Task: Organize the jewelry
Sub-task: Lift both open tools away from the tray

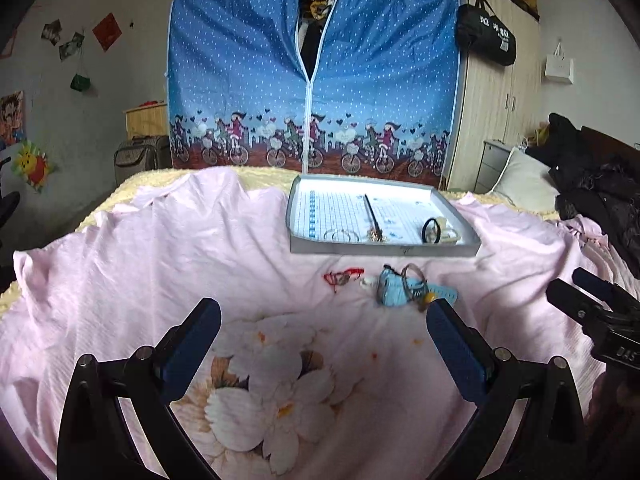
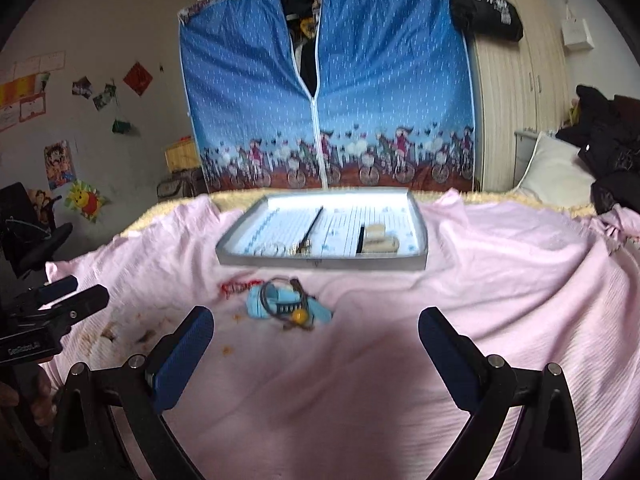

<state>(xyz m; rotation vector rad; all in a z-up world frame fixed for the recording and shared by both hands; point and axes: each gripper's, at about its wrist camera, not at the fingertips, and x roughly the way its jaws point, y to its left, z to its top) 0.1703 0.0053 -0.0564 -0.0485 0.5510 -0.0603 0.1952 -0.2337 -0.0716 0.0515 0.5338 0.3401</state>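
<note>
L gripper (image 1: 323, 322): jaws wide apart, nothing btwn them, hovering over pink sheet (image 1: 140, 264) on bed. R gripper (image 2: 316, 330): jaws likewise wide apart, empty; in left wrist view it shows at 3 o'clock edge.

Jewelry pile on sheet, approx 12 o'clock from L jaws, 11 o'clock from R jaws: red cord bracelet (image 1: 343, 275), light-blue pouch (image 1: 393, 290) w/ a ring-shaped bangle (image 1: 414, 280) lying on it, small yellow bead (image 2: 299, 315) at pile's near edge. Details blurred.

Shallow grey tray (image 1: 380, 249) at 12 o'clock beyond pile, near but apart from it. Inside: dark hair stick (image 1: 372, 214), black loop (image 1: 431, 230), clear bangle (image 1: 341, 234) near front wall.
</note>
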